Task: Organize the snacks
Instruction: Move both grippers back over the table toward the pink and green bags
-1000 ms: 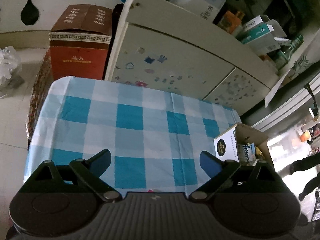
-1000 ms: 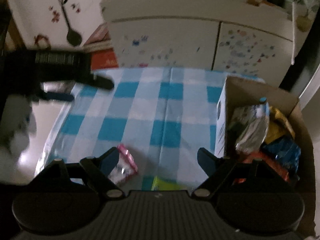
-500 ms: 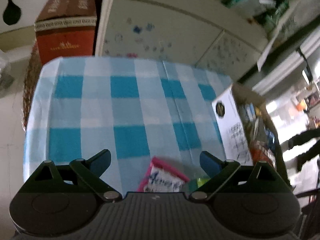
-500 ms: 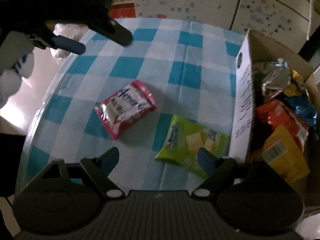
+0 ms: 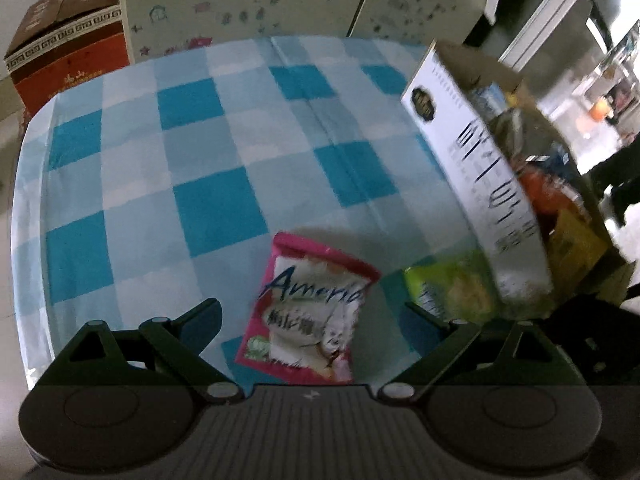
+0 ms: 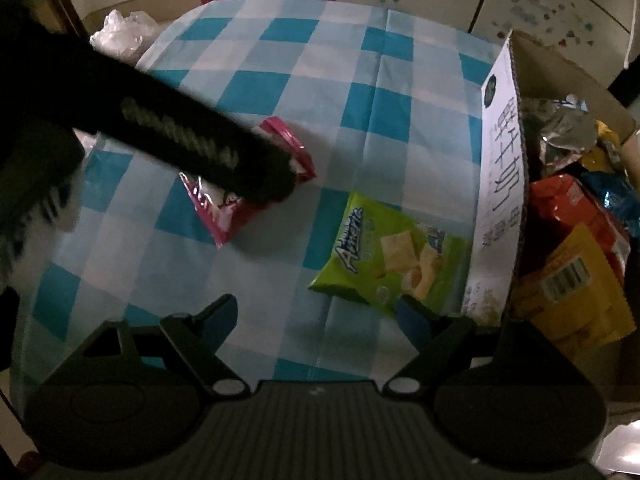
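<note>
A pink snack bag [image 5: 308, 312] lies flat on the blue checked tablecloth [image 5: 200, 160], between the fingers of my open left gripper [image 5: 314, 312], which hovers just above it. In the right wrist view the left gripper [image 6: 256, 176] reaches in from the left and covers part of the pink bag [image 6: 228, 216]. A green snack bag [image 6: 392, 268] lies against the white cardboard box [image 6: 500, 184] that holds several snack packs. My right gripper [image 6: 316, 312] is open and empty, above the table's near edge, close to the green bag [image 5: 452, 292].
The box [image 5: 480, 184] stands on the table's right side. A white cabinet with stickers [image 5: 260, 4] is behind the table. A red-brown carton [image 5: 68, 48] sits on the floor at back left. A crumpled plastic bag [image 6: 124, 32] lies on the floor left of the table.
Both grippers have come down and nearer to the table. The left gripper has moved over the pink bag. The right gripper has closed in on the green bag.
</note>
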`<state>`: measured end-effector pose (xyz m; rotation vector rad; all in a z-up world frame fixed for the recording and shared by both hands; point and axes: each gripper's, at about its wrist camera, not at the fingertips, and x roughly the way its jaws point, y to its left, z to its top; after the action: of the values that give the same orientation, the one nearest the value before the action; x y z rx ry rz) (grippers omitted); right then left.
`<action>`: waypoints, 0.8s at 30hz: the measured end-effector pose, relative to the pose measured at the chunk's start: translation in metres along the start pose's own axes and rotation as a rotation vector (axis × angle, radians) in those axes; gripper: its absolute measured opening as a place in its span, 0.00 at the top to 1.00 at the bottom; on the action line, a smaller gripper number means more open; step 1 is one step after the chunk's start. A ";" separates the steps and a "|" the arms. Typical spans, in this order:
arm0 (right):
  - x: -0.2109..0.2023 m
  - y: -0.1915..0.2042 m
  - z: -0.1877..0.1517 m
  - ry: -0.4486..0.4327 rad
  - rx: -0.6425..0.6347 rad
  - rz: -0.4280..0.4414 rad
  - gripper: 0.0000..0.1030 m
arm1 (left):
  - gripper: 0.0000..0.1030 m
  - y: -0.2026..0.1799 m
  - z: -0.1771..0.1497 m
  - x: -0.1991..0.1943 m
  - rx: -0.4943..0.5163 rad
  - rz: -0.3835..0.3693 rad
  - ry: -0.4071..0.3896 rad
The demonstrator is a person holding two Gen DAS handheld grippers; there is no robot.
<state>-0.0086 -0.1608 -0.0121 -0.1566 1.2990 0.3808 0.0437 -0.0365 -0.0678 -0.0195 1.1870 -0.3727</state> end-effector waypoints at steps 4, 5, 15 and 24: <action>0.001 -0.001 0.001 -0.014 0.011 0.015 0.13 | 0.05 0.005 -0.005 0.011 0.031 0.078 0.025; 0.002 -0.001 0.001 -0.014 0.010 0.019 0.13 | 0.04 0.007 -0.007 0.013 0.038 0.096 0.026; 0.006 0.011 0.012 -0.043 0.024 0.110 0.08 | 0.00 0.053 0.000 0.005 -0.116 0.254 -0.013; -0.014 -0.004 0.024 -0.102 0.073 0.092 0.10 | 0.02 0.086 0.011 -0.024 -0.293 0.246 -0.104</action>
<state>0.0114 -0.1598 0.0071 -0.0157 1.2198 0.4144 0.0694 0.0493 -0.0596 -0.1448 1.1170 0.0201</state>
